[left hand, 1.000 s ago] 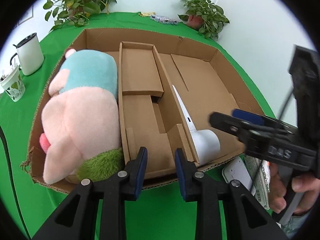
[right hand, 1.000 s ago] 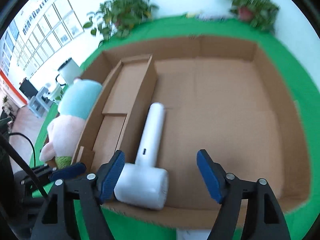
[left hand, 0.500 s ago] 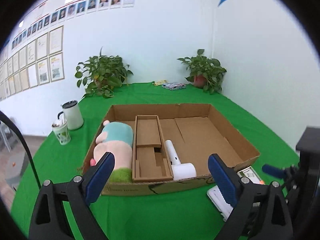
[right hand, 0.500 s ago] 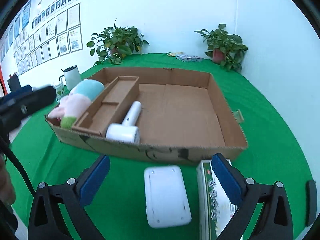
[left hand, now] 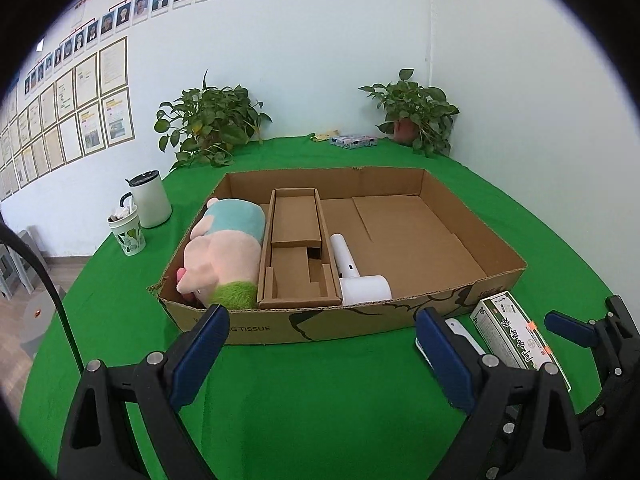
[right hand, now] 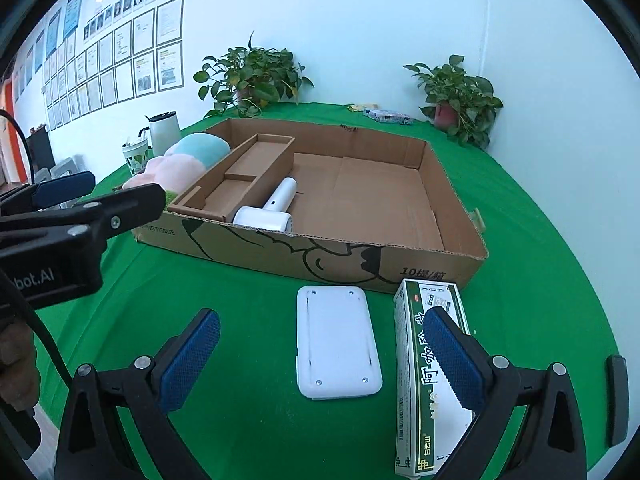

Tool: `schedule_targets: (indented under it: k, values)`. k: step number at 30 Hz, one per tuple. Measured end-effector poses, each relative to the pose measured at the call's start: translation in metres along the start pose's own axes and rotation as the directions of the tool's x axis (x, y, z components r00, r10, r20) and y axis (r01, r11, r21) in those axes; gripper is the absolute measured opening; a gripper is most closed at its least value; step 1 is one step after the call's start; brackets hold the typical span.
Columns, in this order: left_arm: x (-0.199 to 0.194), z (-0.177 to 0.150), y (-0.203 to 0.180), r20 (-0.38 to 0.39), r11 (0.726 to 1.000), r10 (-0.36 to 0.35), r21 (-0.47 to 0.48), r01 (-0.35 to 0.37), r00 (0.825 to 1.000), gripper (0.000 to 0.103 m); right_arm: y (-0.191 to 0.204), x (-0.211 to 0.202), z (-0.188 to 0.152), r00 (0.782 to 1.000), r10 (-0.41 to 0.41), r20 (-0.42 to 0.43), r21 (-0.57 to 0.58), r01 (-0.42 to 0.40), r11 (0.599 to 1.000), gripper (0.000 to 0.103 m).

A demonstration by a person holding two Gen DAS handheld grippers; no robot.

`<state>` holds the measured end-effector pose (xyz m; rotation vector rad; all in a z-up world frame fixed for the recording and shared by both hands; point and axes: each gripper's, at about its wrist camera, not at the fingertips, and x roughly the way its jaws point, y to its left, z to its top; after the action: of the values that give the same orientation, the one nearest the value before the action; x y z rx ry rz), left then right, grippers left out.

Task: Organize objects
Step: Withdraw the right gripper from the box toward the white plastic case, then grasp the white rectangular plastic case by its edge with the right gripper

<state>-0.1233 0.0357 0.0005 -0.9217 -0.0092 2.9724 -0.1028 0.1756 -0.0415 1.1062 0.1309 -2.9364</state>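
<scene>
A shallow cardboard box sits on the green table. Inside lie a pink and teal plush toy at the left, a cardboard insert, and a white hair dryer. In front of the box lie a flat white device and a green and white carton. My left gripper is open and empty, back from the box's front wall. My right gripper is open and empty, straddling the white device.
A white kettle and a patterned cup stand left of the box. Two potted plants and a small packet stand at the table's far edge. A wall runs close on the right.
Both grippers have pulled back out of the box to its front side. The left has opened wide. The hair dryer now lies in the box, let go.
</scene>
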Motion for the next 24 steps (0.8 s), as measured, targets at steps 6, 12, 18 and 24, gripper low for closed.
schedule_targets:
  k: [6, 12, 18, 24]
  values:
    - [0.009, -0.006, -0.003, -0.030, 1.000, 0.015, 0.009, -0.015, 0.999, 0.095, -0.005, 0.012, -0.009, 0.999, 0.042, -0.014, -0.010, -0.042, 0.999, 0.102]
    - [0.037, -0.024, -0.003, -0.135, 1.000, 0.022, -0.003, -0.022, 0.991, 0.094, -0.011, 0.052, -0.024, 0.993, 0.043, -0.107, -0.055, -0.050, 0.997, 0.102]
    - [0.045, -0.031, -0.006, -0.167, 1.000, 0.012, 0.017, -0.009, 0.986, 0.094, -0.025, 0.090, -0.035, 0.975, 0.012, -0.222, -0.055, -0.025, 0.998, 0.102]
    - [0.046, -0.032, -0.004, -0.178, 1.000, 0.007, 0.012, -0.005, 0.984, 0.094, -0.019, 0.102, -0.038, 0.966, 0.063, -0.250, -0.045, -0.076, 0.996, 0.077]
